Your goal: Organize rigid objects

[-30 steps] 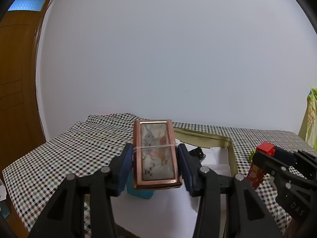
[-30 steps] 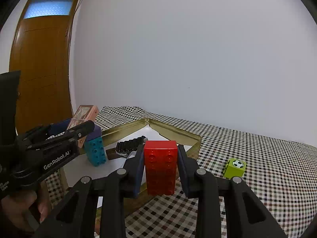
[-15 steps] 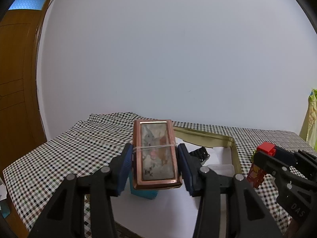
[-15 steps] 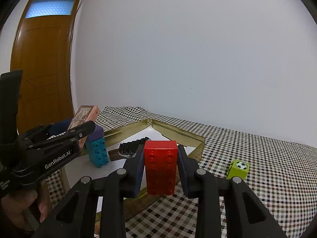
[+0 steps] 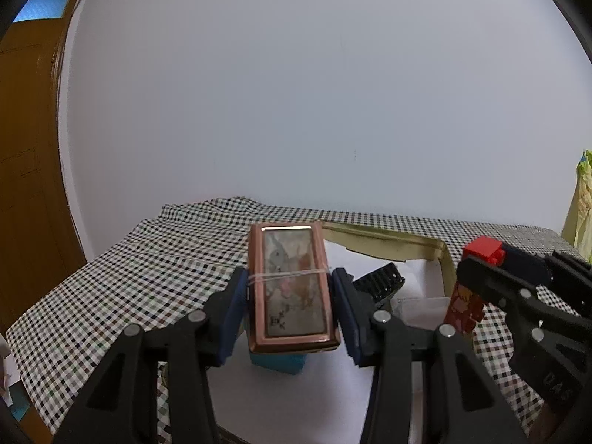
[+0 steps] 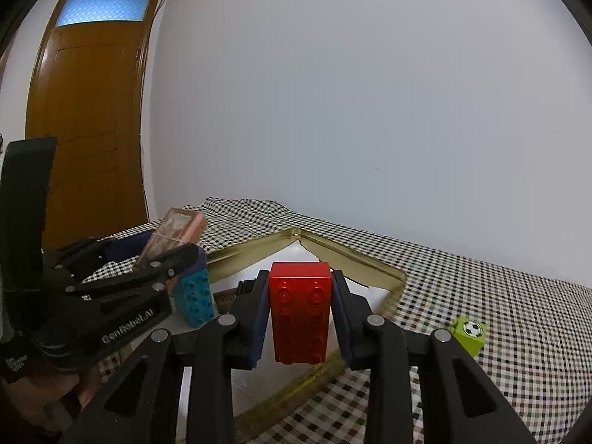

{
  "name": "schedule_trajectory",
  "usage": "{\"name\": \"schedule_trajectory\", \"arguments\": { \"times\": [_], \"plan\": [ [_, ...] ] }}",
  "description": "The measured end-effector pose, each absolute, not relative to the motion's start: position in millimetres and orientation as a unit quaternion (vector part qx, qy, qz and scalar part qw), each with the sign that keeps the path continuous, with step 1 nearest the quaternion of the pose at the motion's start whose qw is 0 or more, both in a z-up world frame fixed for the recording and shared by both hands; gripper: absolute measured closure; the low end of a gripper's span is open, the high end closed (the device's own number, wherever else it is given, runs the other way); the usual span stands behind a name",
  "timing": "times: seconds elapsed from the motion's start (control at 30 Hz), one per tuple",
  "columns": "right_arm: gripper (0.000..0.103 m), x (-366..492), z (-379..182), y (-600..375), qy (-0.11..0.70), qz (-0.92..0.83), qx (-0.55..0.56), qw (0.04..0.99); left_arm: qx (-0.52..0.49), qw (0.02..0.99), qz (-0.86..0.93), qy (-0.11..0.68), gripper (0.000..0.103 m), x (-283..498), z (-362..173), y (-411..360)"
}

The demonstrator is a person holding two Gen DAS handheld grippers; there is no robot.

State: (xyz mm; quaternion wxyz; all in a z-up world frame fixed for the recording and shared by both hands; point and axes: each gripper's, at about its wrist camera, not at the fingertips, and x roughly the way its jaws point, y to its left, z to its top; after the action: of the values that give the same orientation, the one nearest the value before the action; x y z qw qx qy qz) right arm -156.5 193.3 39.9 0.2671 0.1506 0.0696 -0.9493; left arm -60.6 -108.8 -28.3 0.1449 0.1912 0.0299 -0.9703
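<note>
Left gripper (image 5: 292,303) is part-open, blue pads clamped on the long sides of a copper-framed picture box (image 5: 292,288) with a rubber band across it. The box is held above the near-left corner of the gold-rimmed tray (image 5: 384,241), directly over a teal brick (image 5: 277,362) that stands on the tray's white liner.

Right gripper (image 6: 299,314) is at its narrowest, pads pressed on both sides of a red stud brick (image 6: 299,310), studs facing the camera, held over the tray's (image 6: 373,266) near-right rim.

Left wrist only: black toothed hair clip (image 5: 381,285) on the liner just right of the box; a cartoon print on the red brick's (image 5: 468,296) side, seen where the right gripper (image 5: 481,262) holds it by the tray's right rim; green-yellow item at the far right edge, too cropped to identify.

Right wrist only: the teal brick's (image 6: 194,298) stud face; green cube with a football print (image 6: 470,335) on the checkered tablecloth (image 6: 499,296), outside the tray to its right; the wooden door's full front behind the left gripper (image 6: 162,248); the picture box (image 6: 174,233) tilted up; a hand (image 6: 40,399) under the left gripper.
</note>
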Motion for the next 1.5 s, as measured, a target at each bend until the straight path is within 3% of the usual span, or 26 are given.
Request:
{"name": "schedule_trajectory", "arguments": {
  "times": [1.0, 1.1, 1.17, 1.27, 1.33, 1.5],
  "plan": [
    [0.069, -196, 33, 159, 0.086, -0.922, 0.251, 0.280, 0.281, 0.106, -0.954, 0.019, 0.057, -94, -47, -115],
    [0.054, -201, 28, 161, 0.084, -0.916, 0.266, 0.290, 0.273, 0.120, -0.954, 0.013, 0.048, -88, -43, -115],
    [0.047, -199, 28, 167, 0.080, -0.918, 0.261, 0.288, 0.262, 0.130, -0.956, 0.021, 0.025, -81, -39, -119],
    [0.033, -194, 30, 173, 0.059, -0.921, 0.250, 0.293, 0.244, 0.144, -0.959, 0.028, 0.003, -73, -36, -123],
    [0.026, -187, 34, 181, 0.047, -0.926, 0.240, 0.287, 0.237, 0.140, -0.961, 0.030, 0.002, -69, -32, -122],
    [0.026, -185, 39, 201, 0.043, -0.933, 0.236, 0.269, 0.237, 0.127, -0.963, 0.022, 0.001, -74, -26, -101]
  ]
}}
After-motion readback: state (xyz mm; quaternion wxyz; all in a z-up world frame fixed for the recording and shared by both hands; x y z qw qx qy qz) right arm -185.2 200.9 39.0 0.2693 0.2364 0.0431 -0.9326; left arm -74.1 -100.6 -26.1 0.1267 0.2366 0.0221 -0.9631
